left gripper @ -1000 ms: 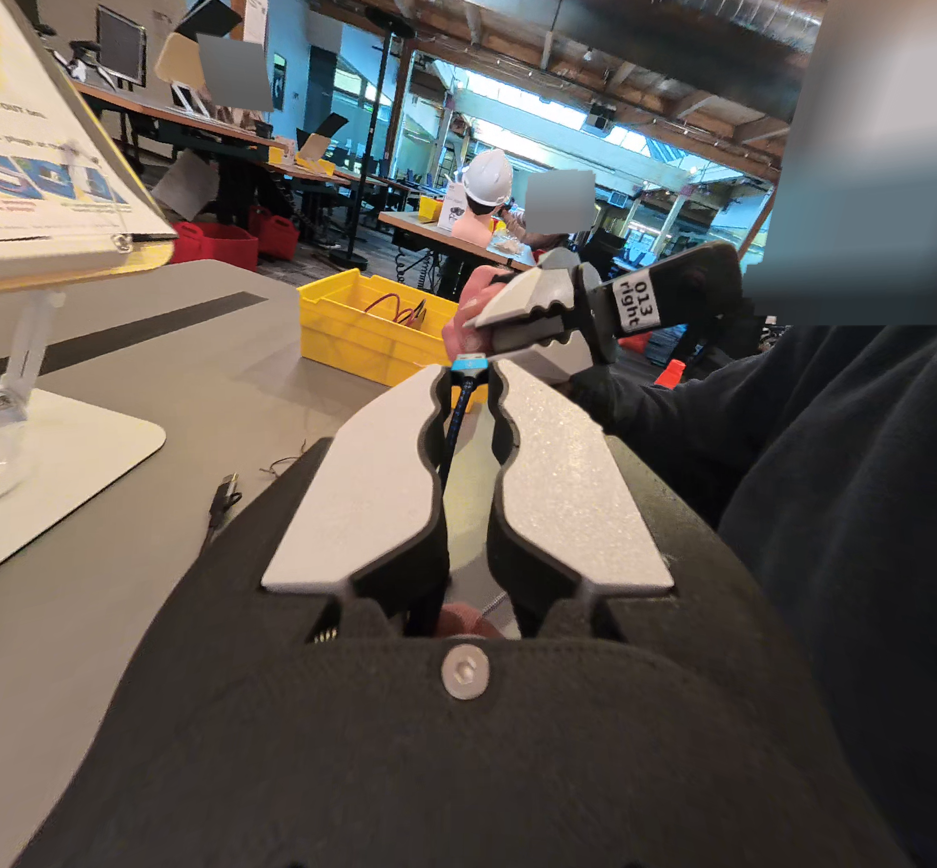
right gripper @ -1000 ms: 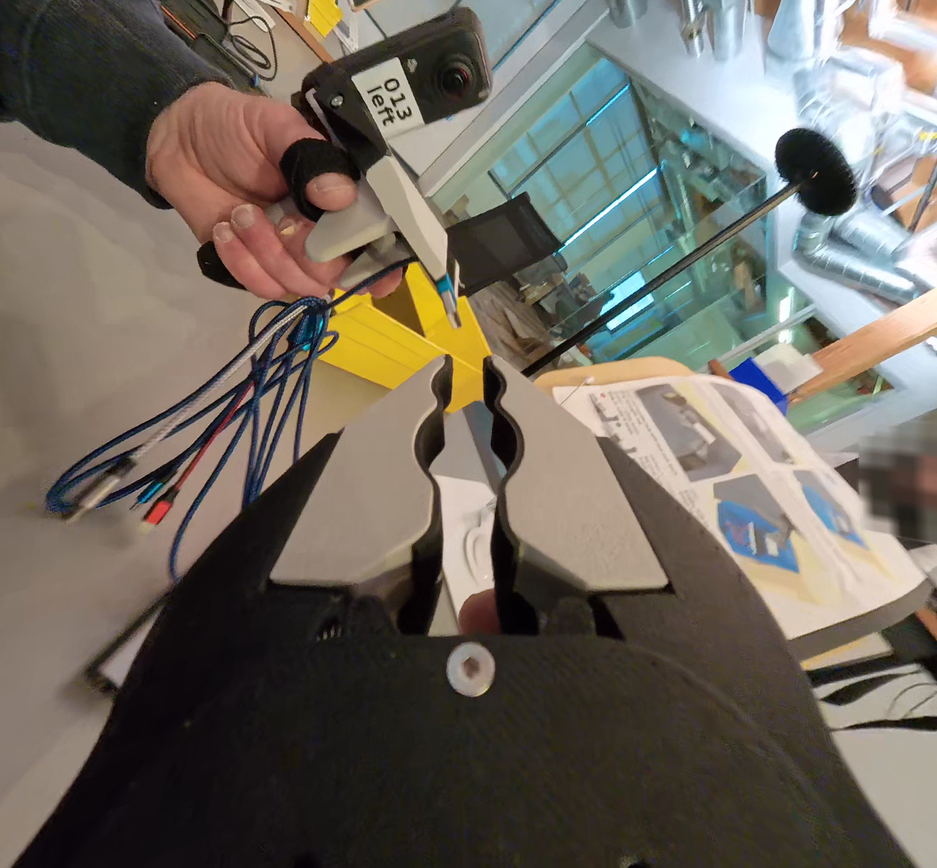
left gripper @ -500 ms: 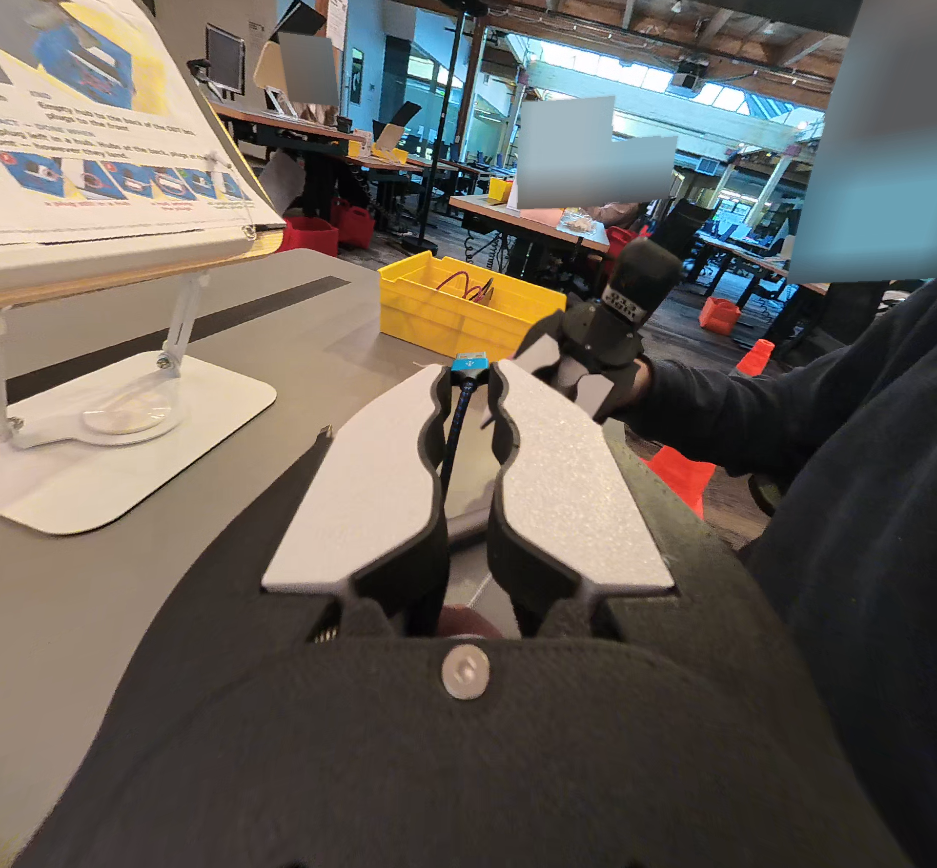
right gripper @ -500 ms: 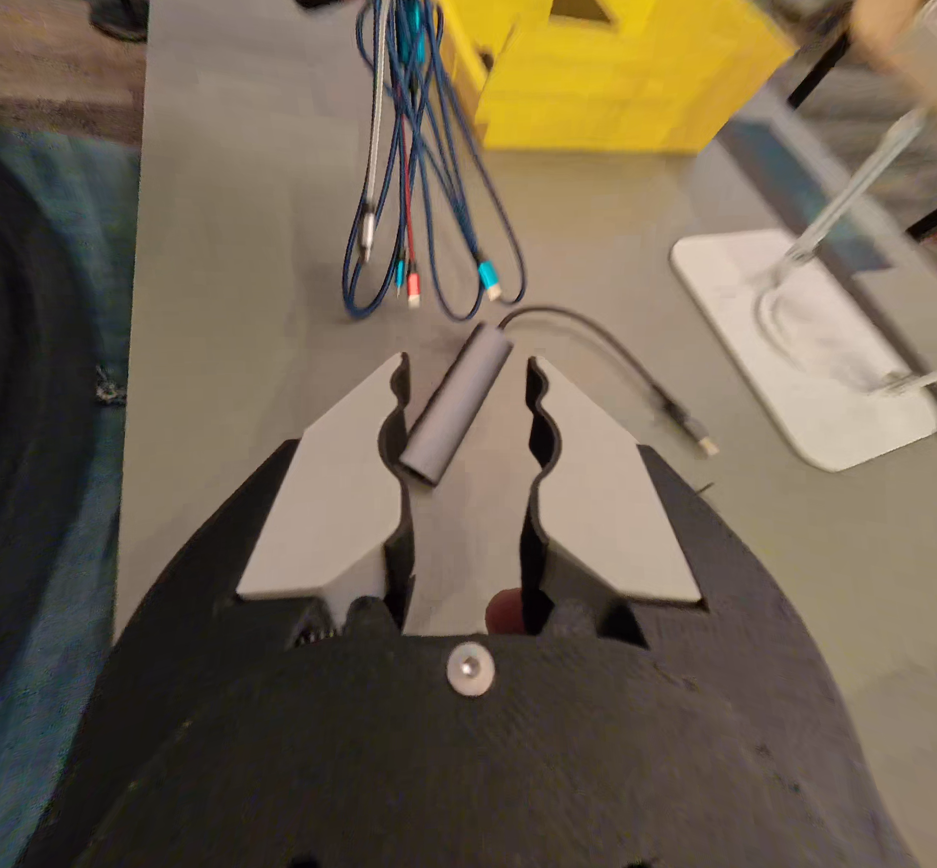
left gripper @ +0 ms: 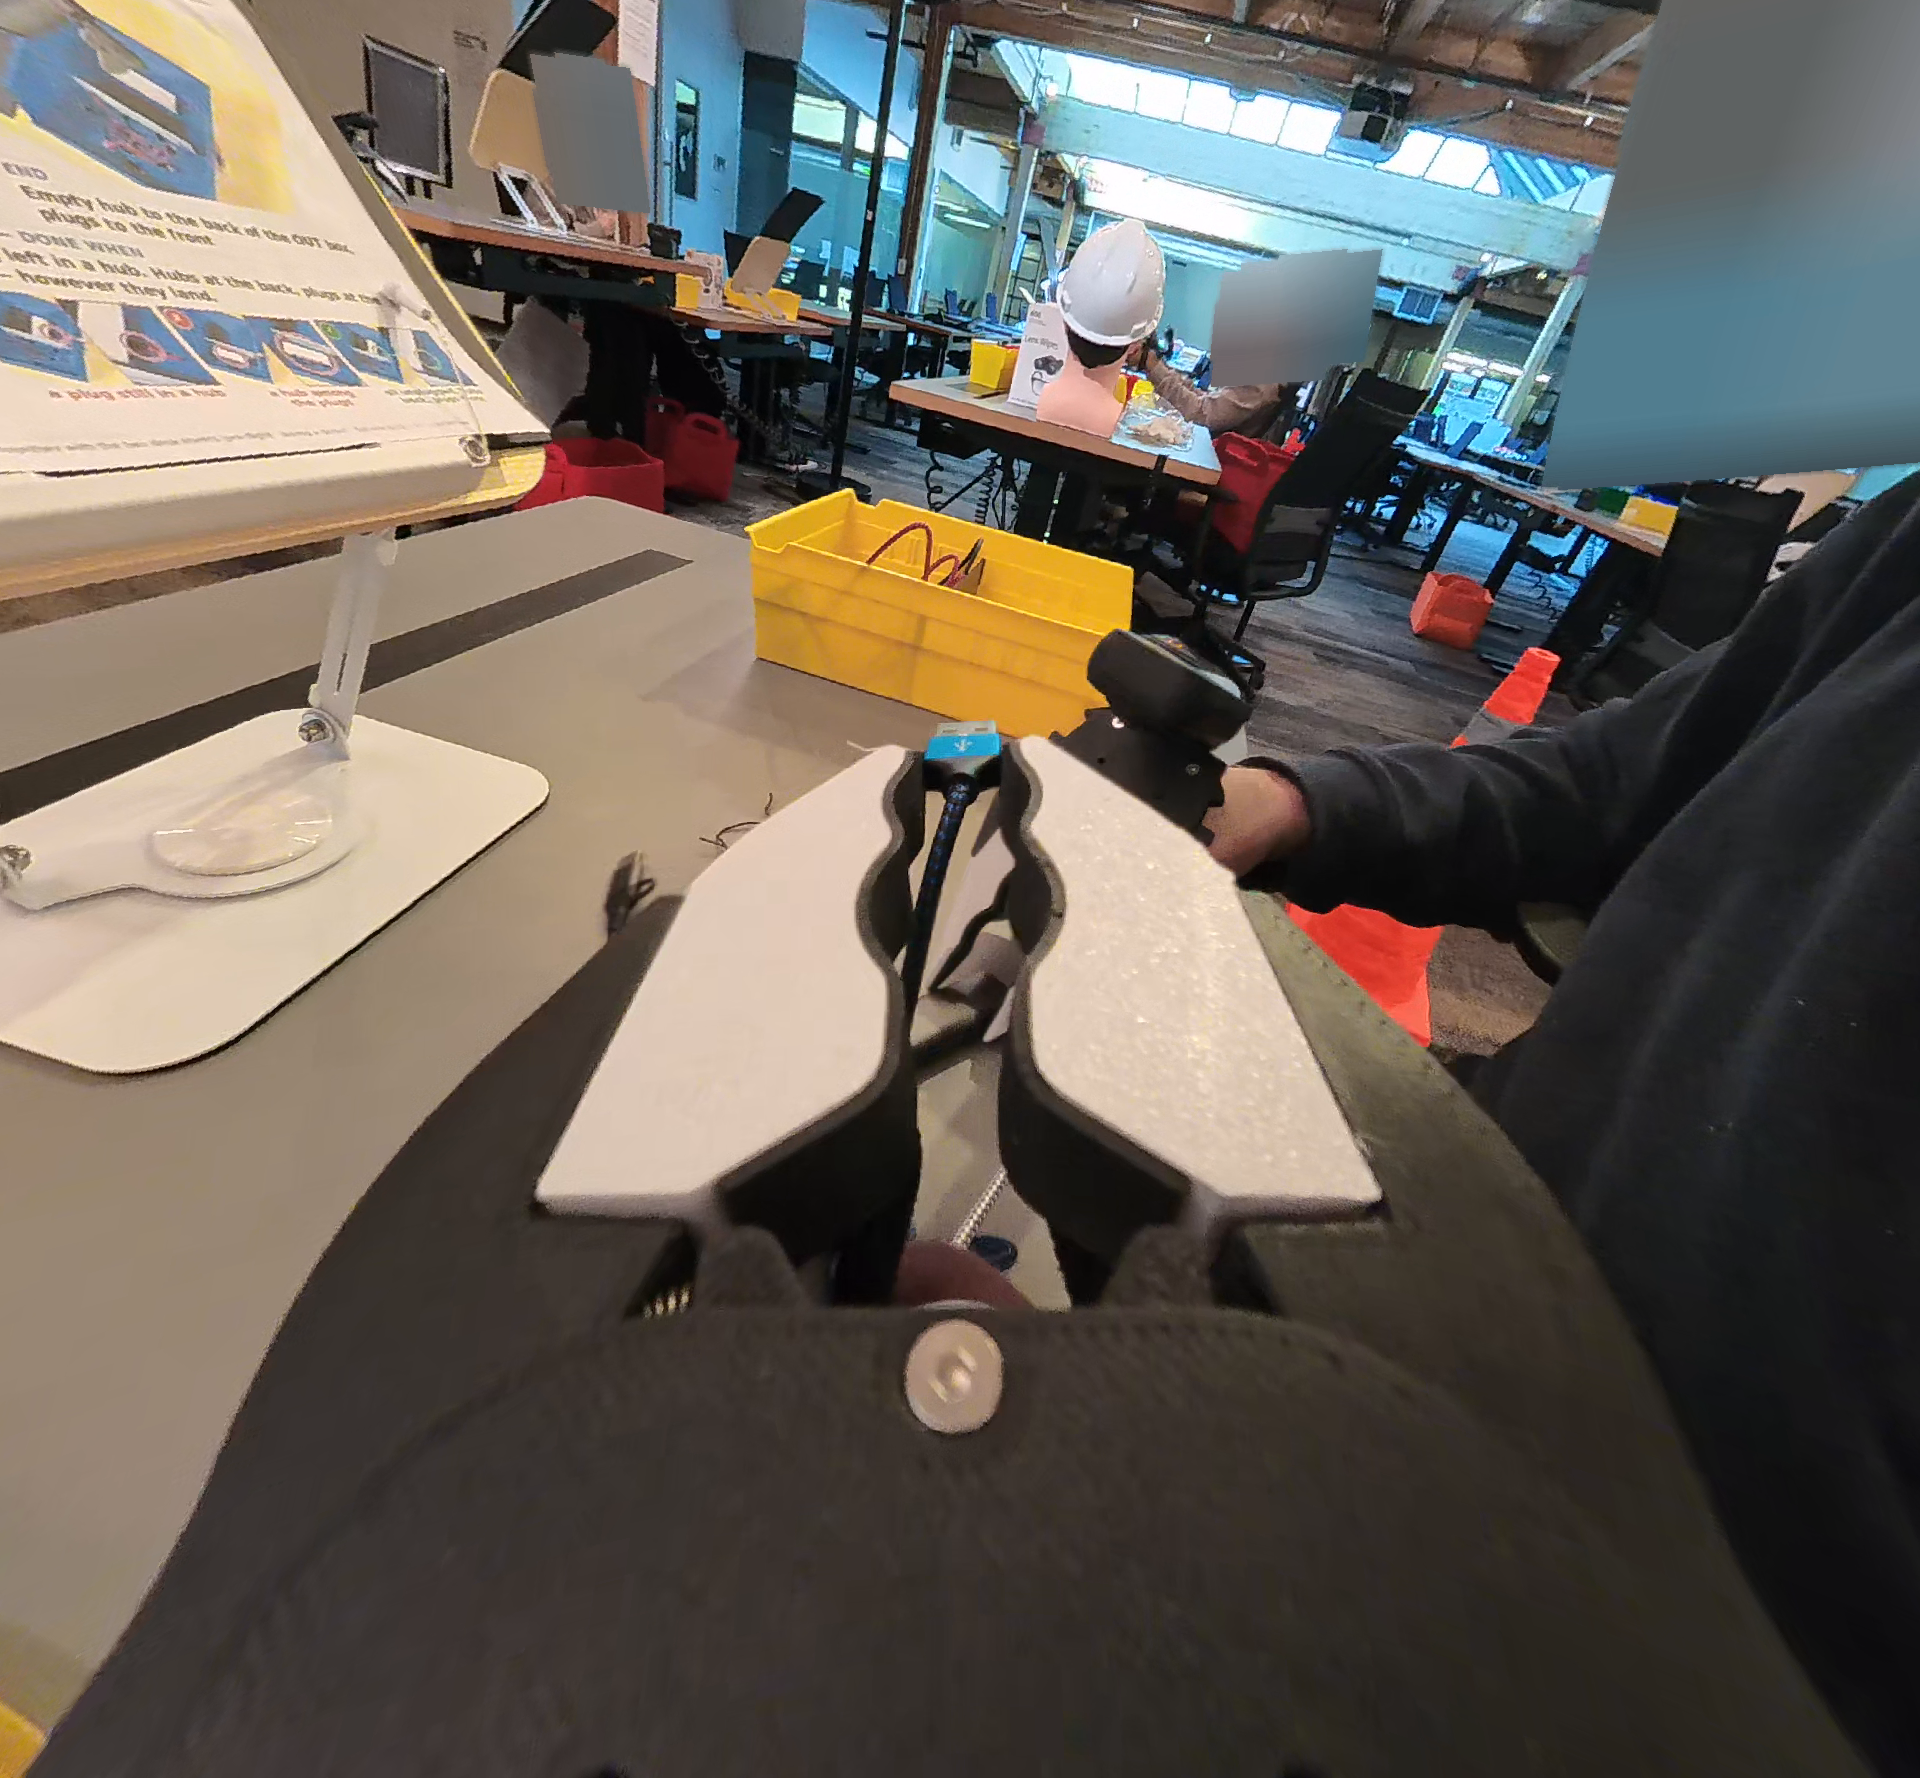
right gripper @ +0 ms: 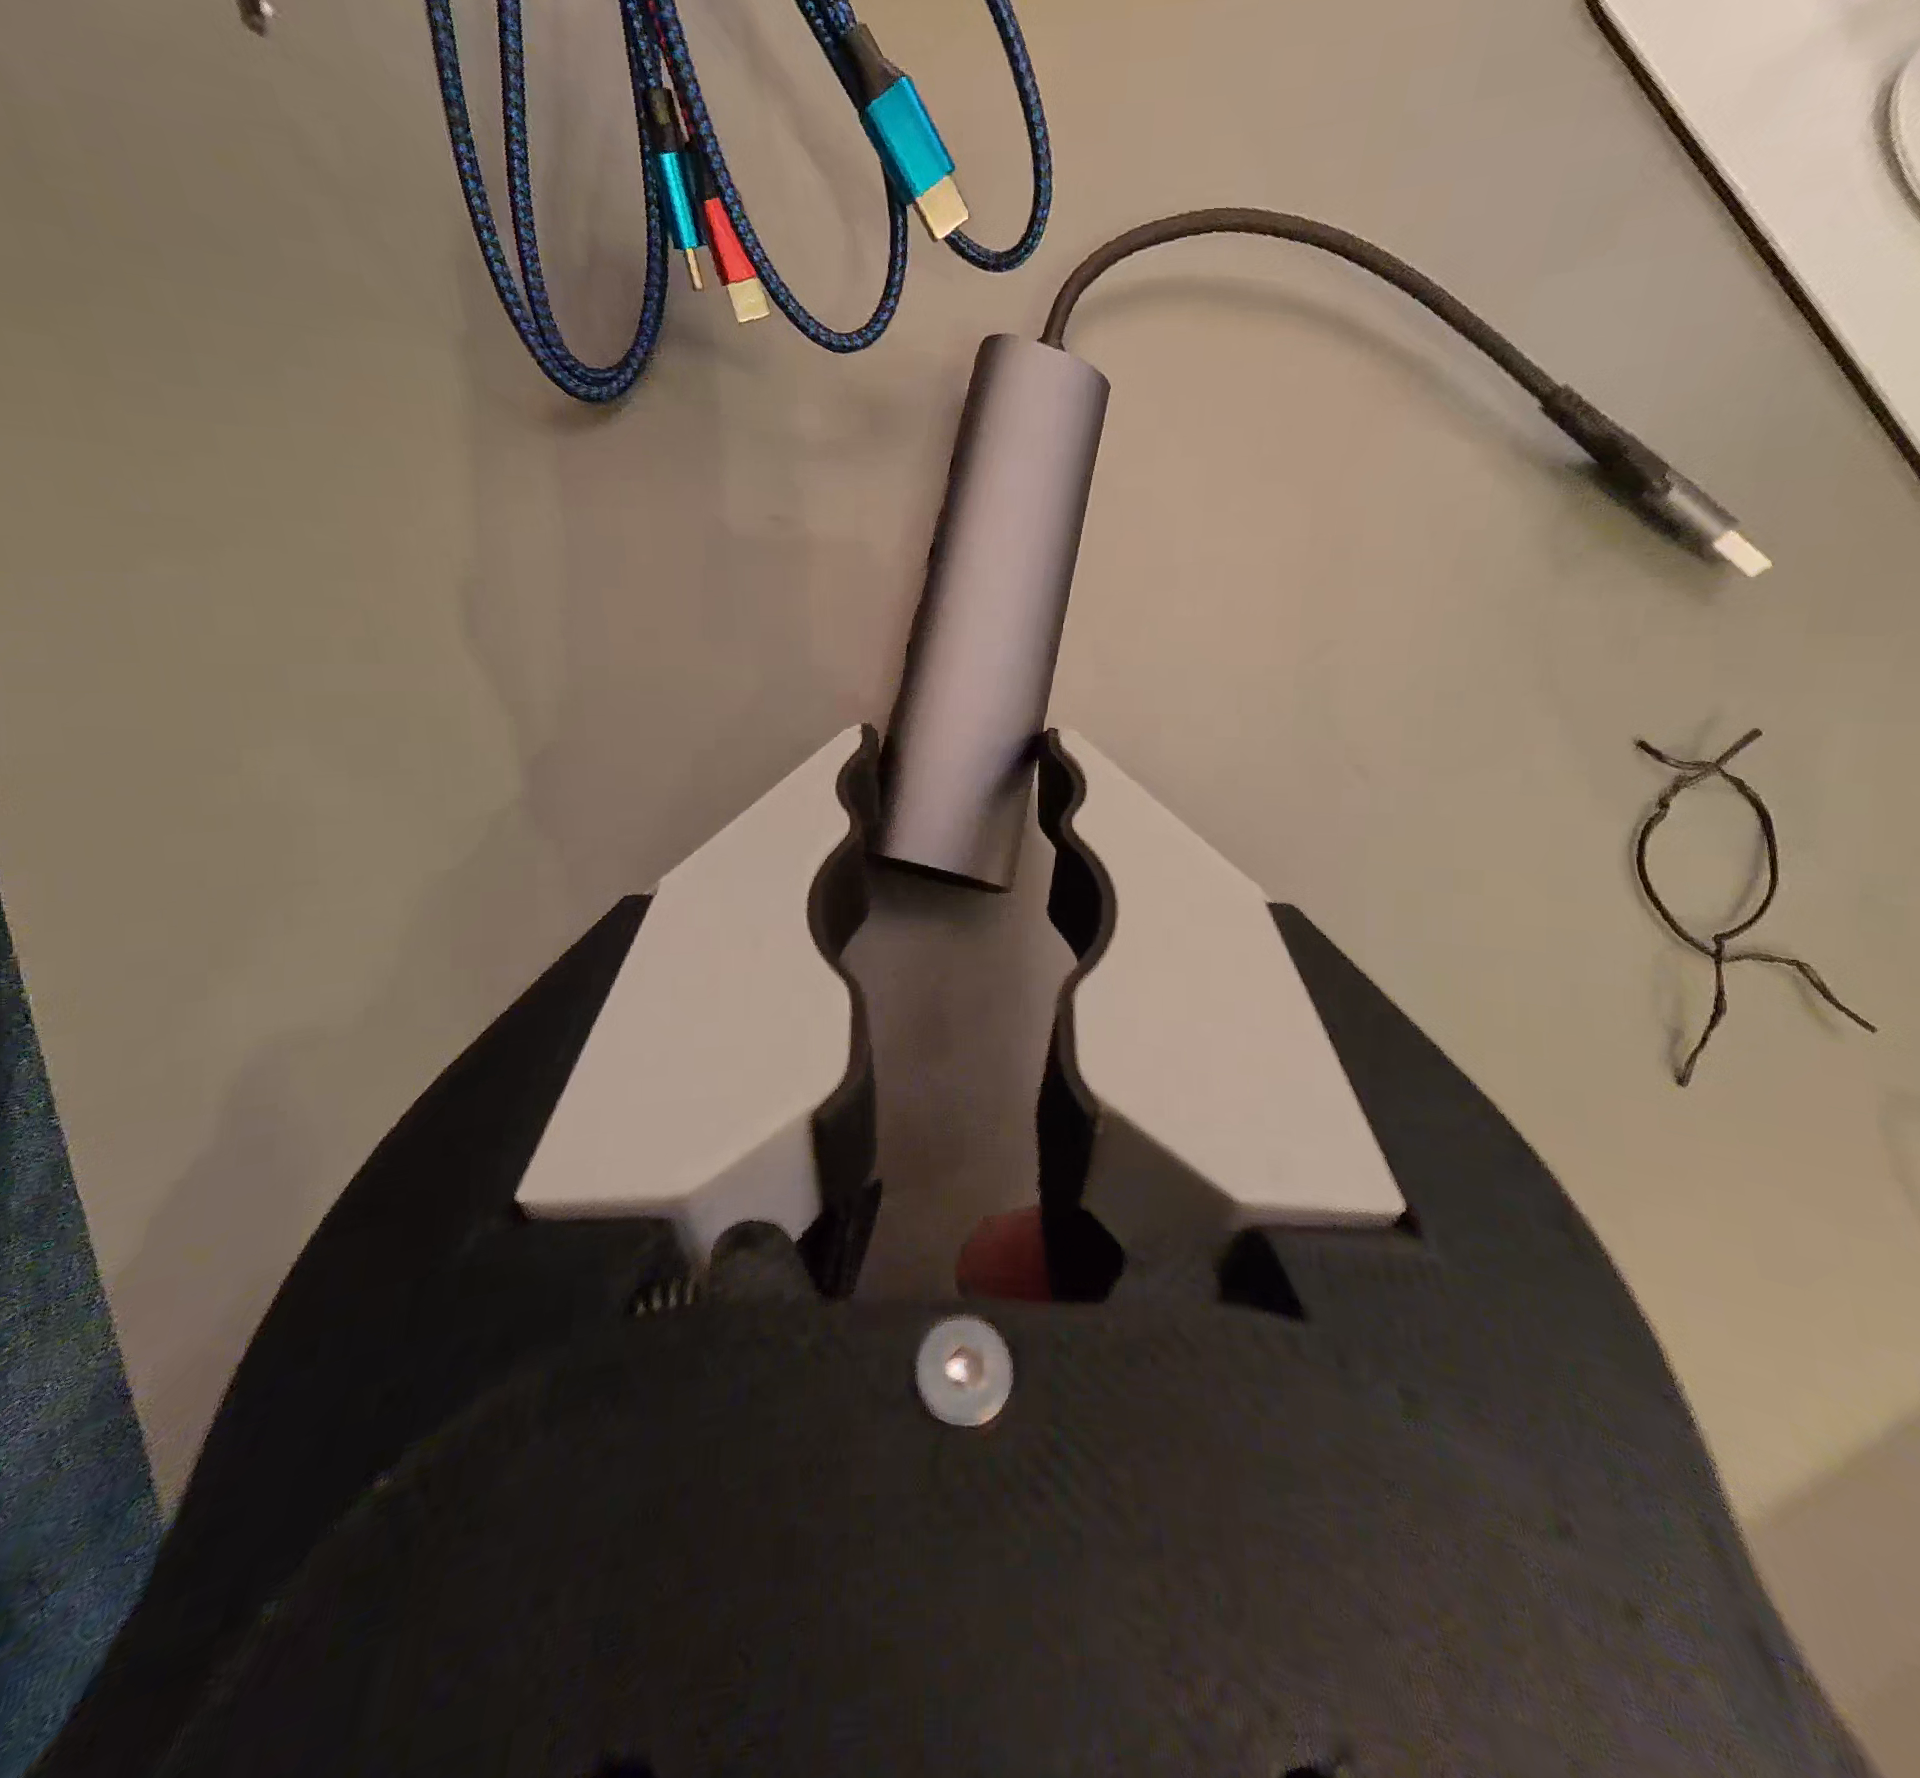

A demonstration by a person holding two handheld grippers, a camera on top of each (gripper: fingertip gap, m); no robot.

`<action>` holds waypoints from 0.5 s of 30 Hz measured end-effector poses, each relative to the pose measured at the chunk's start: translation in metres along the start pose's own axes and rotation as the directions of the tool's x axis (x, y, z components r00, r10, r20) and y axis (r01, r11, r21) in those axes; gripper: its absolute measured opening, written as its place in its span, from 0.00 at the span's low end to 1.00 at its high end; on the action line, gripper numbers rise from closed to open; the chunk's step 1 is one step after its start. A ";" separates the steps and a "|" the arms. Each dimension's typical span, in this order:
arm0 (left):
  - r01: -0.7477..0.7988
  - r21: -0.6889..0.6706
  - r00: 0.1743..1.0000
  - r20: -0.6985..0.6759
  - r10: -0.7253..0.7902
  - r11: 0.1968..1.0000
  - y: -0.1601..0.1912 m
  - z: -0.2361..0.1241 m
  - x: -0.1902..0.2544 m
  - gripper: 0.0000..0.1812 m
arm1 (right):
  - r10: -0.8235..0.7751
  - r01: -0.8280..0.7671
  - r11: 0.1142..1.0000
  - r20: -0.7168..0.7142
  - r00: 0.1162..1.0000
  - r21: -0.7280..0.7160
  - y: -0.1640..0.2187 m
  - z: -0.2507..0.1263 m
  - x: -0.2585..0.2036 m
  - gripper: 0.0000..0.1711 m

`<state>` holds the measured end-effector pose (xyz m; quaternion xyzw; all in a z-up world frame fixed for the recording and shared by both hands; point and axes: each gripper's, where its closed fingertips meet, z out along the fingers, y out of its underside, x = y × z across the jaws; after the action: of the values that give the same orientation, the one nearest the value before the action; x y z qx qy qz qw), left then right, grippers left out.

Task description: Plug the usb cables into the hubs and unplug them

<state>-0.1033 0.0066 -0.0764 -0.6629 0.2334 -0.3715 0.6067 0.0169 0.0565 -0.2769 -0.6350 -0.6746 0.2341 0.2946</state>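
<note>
Left wrist view: your left gripper (left gripper: 964, 760) pinches a blue-braided USB cable (left gripper: 940, 845), its plug poking past the fingertips; right wrist view: your right gripper (right gripper: 954, 754) straddles the grey cylindrical metal hub (right gripper: 997, 606) on the grey table (right gripper: 312, 585), jaws touching its sides; whether they squeeze, I cannot tell

Right tongs (right gripper: 956, 752) astride grey hub's (right gripper: 997, 585) near end, fingertips touching it; braided cables (right gripper: 790, 170) beyond.
</note>
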 end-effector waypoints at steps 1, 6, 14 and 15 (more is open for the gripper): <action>-0.005 0.003 1.000 0.000 0.005 1.000 0.000 -0.001 -0.001 0.07 | 0.006 -0.006 1.000 -0.002 1.000 0.001 0.000 0.000 0.002 0.16; -0.043 -0.017 0.997 0.058 0.044 0.999 0.004 -0.004 -0.011 0.07 | 0.094 -0.092 0.995 -0.064 0.994 0.027 0.006 -0.007 0.026 0.16; -0.057 -0.062 0.994 0.090 0.062 0.996 0.016 0.004 -0.015 0.07 | 0.270 -0.263 0.962 -0.108 0.957 0.077 0.009 -0.009 0.037 0.21; -0.055 -0.063 0.994 0.092 0.061 0.996 0.017 0.004 -0.015 0.07 | 0.301 -0.295 0.951 -0.057 0.952 0.095 0.005 -0.009 0.032 0.23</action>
<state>-0.1075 0.0181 -0.0963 -0.6906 0.2351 -0.3149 0.6071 0.0262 0.0879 -0.2704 -0.7242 -0.5496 0.2818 0.3066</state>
